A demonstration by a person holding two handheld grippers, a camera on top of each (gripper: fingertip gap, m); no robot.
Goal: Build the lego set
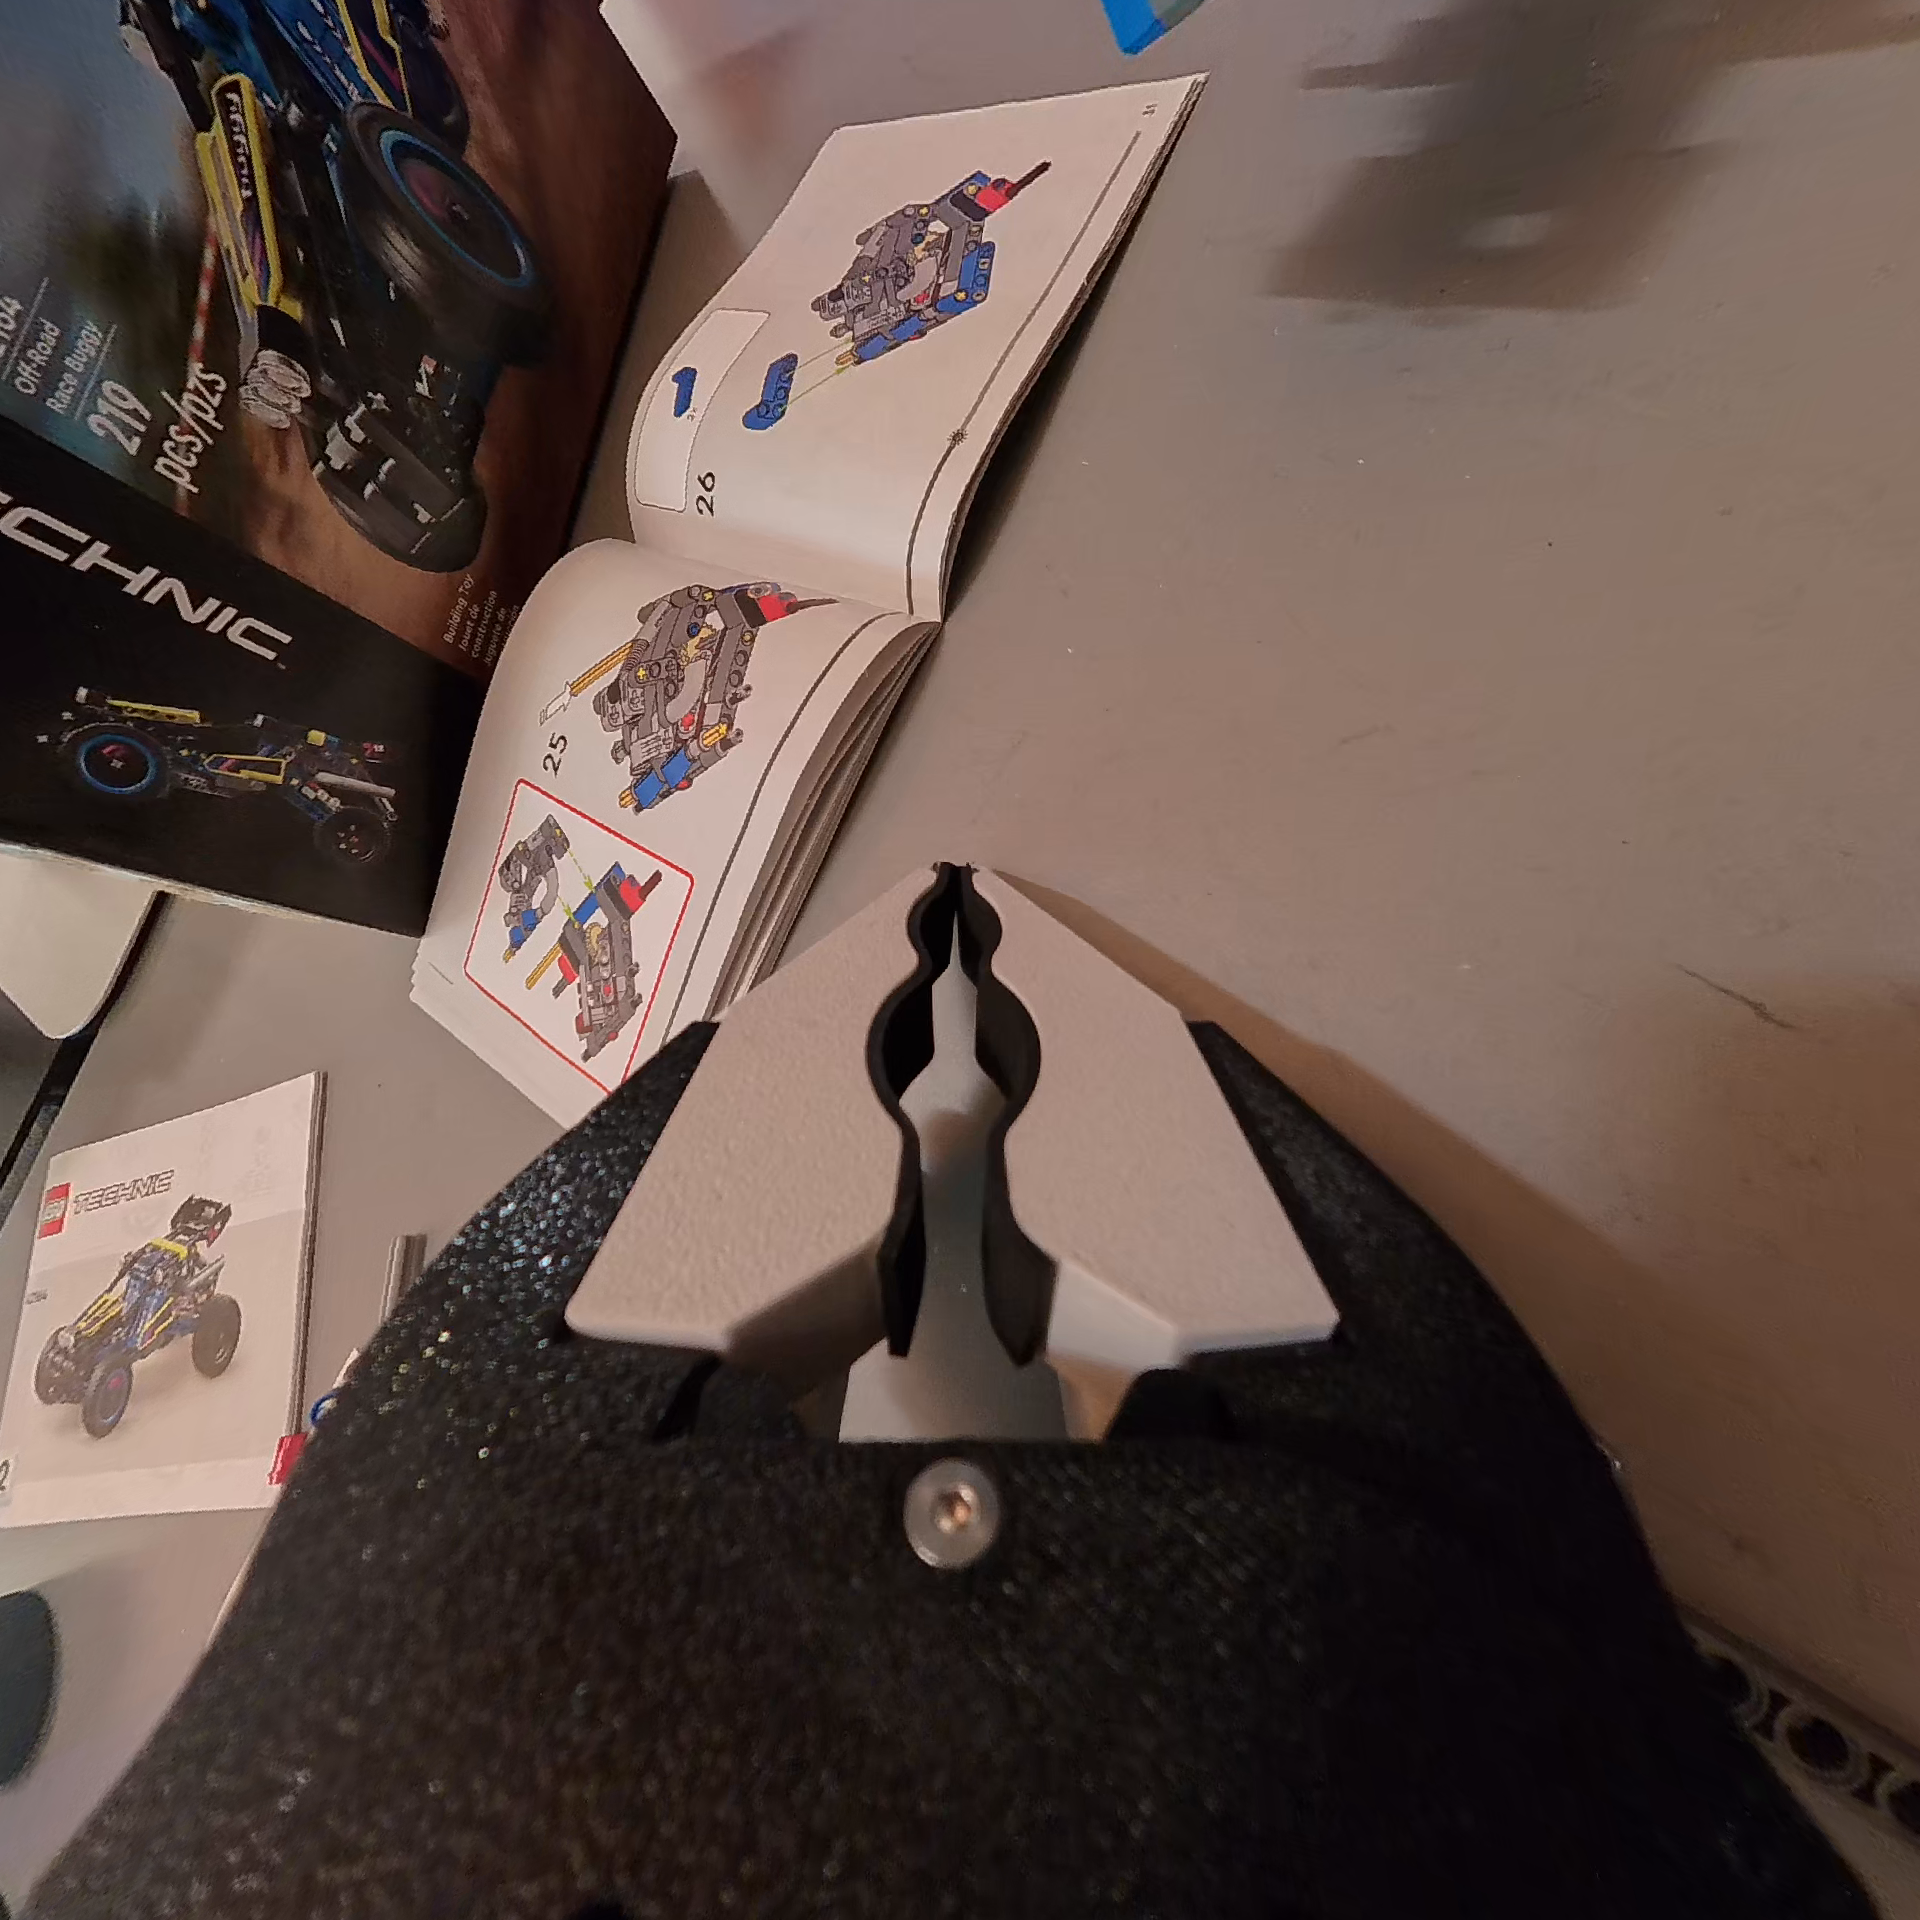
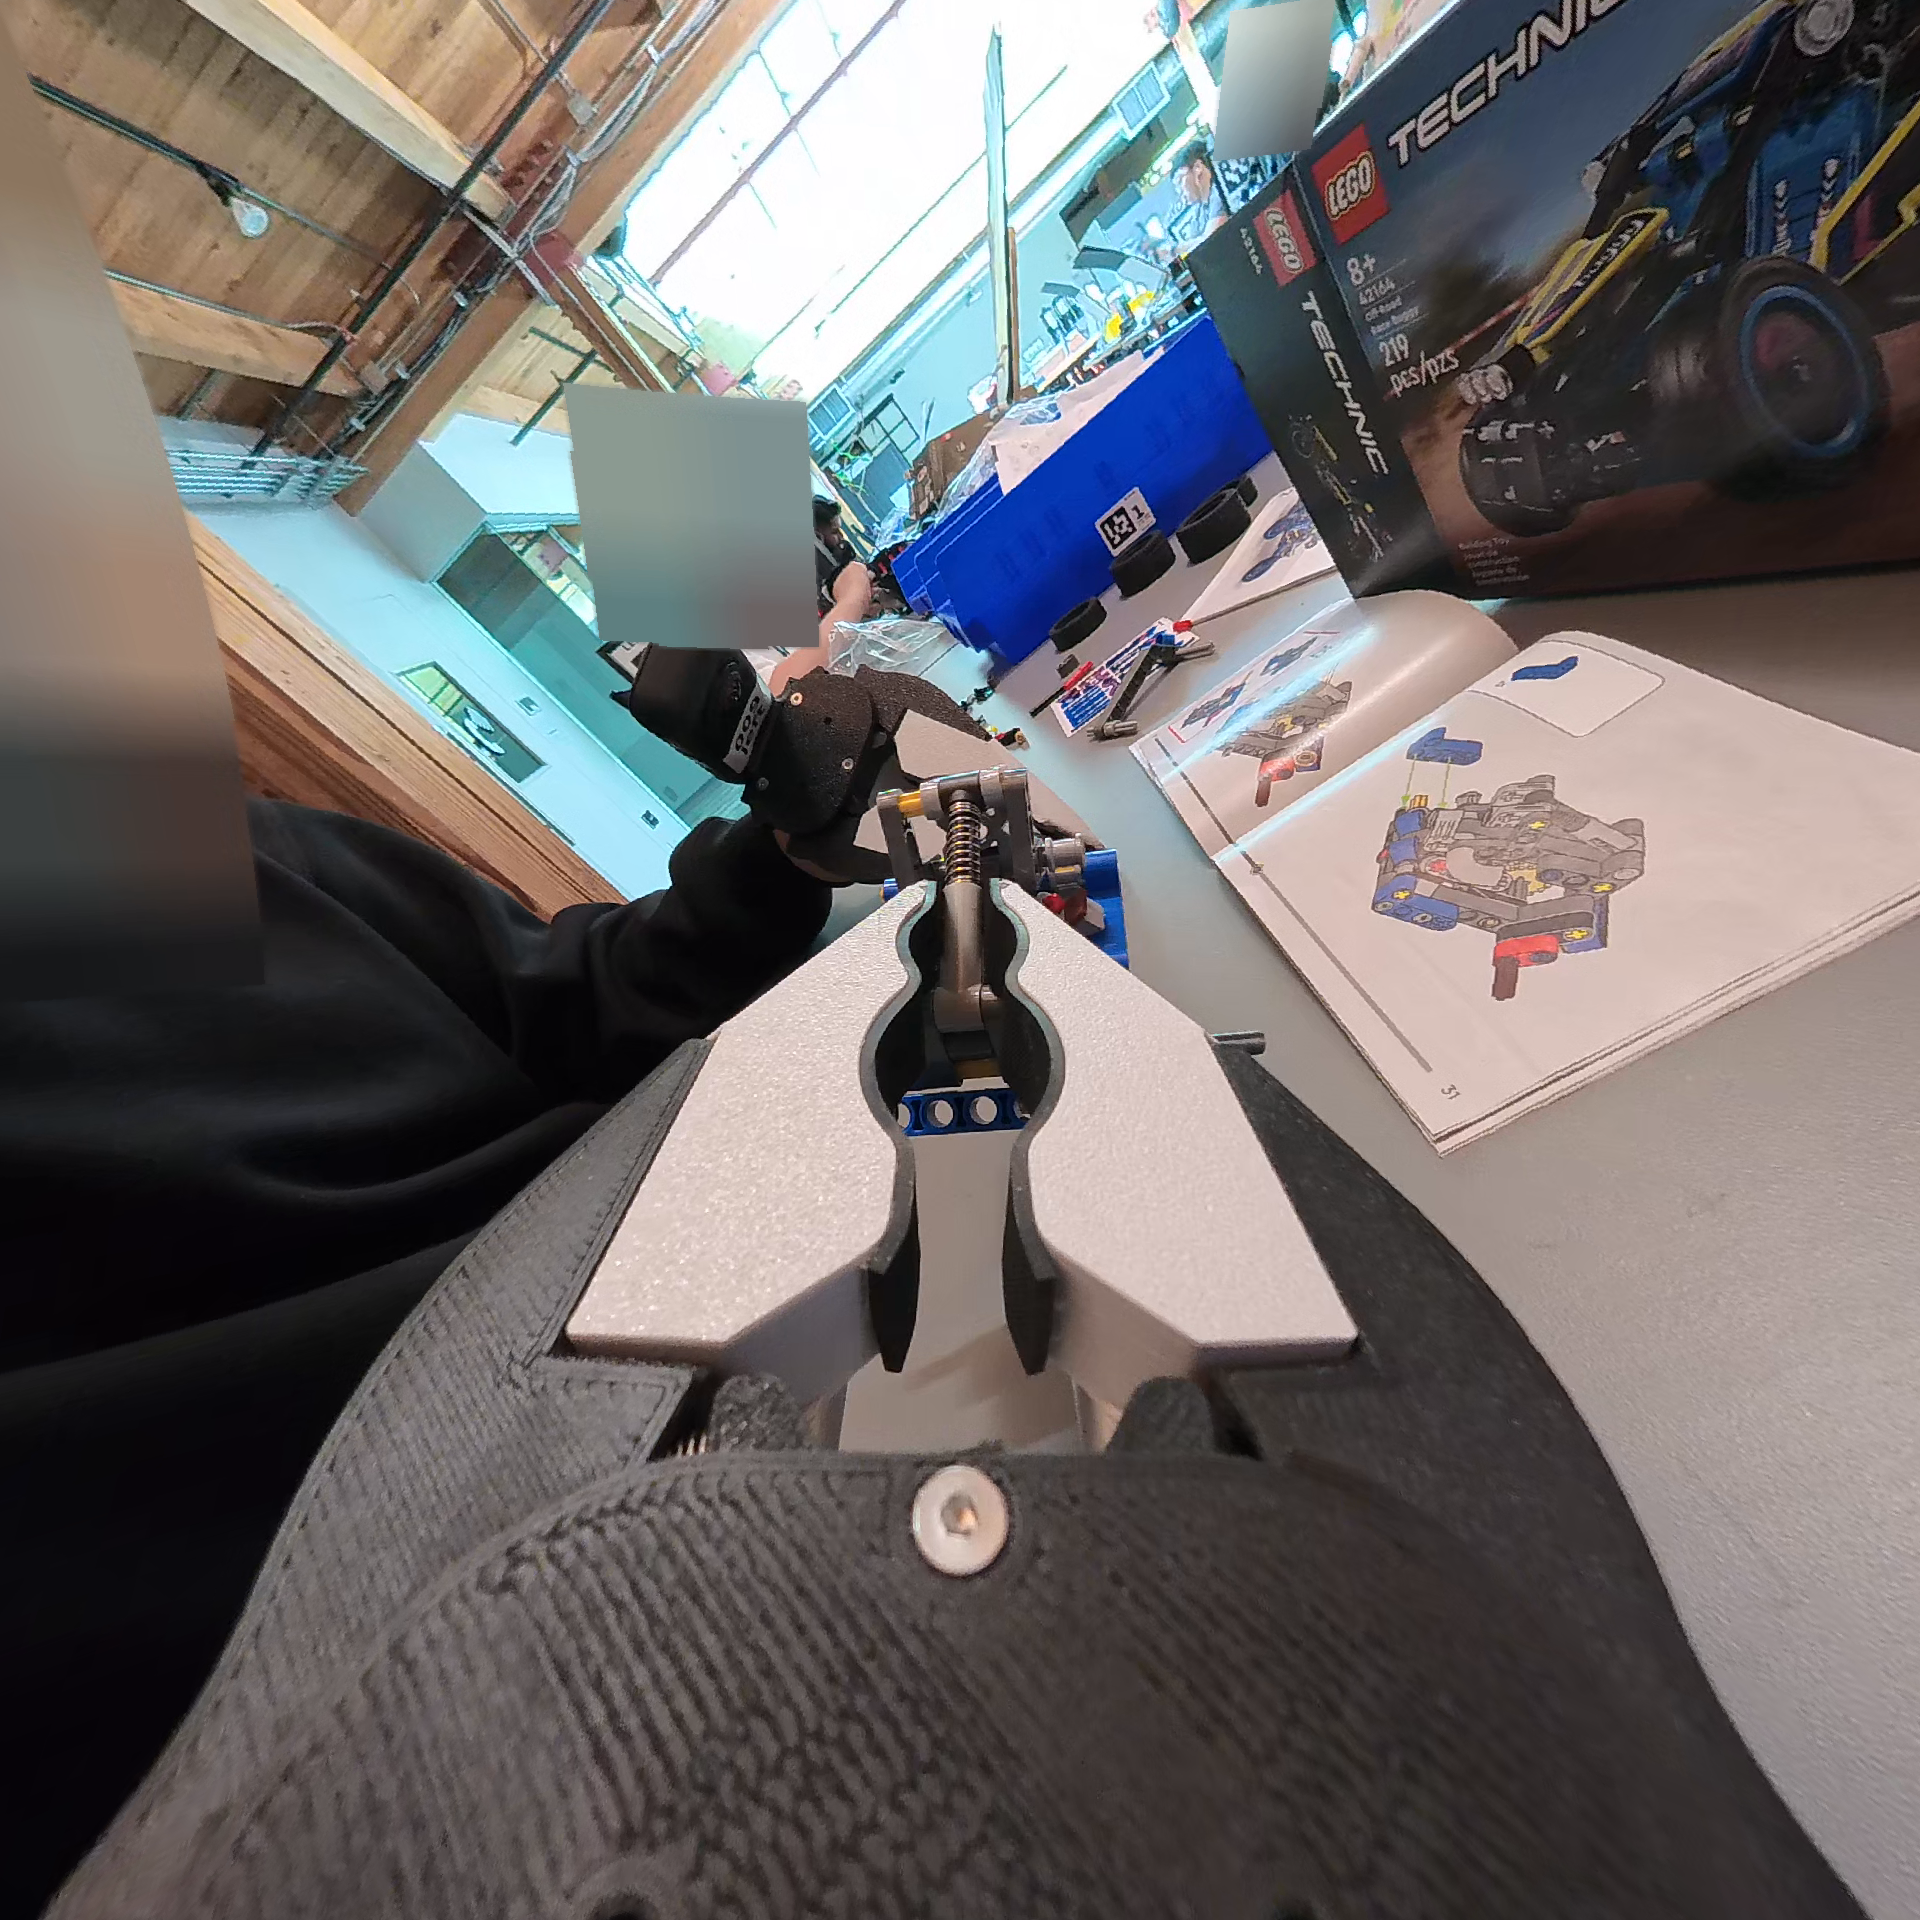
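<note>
The grey brick assembly (image 2: 961, 831), a partly built model with a coiled spring shock absorber, is the piece in hand, and I find it up off the grey table (image 2: 1558, 1403) at the tips of my right gripper (image 2: 961, 894), close over a blue brick part (image 2: 1101, 904). By size, first comes the toy box (image 2: 1610, 312), standing upright at the far edge, which I judge keeps its picture in sight and the work area free. Next, the open instruction booklet (image 2: 1558, 883) lies flat just in front of the box, pages spread so its diagrams can be read from the seat. A blue bin (image 2: 1091, 468) with loose black tyres (image 2: 1143, 566) beside it sits farther off, apart from the build. A second, closed booklet (image 1: 166, 1299) lies to the left, out of the way. My right gripper's jaws stand nearly together and clamp the grey shaft of the shock absorber, pads pressed on both sides, so the frame stands out beyond the tips where it can be worked on. My left gripper (image 1: 956, 878) has its jaws fully closed on nothing, tips over bare table beside the open booklet; in the right wrist view it sits just behind the assembly, though I cannot tell whether it touches it.
</note>
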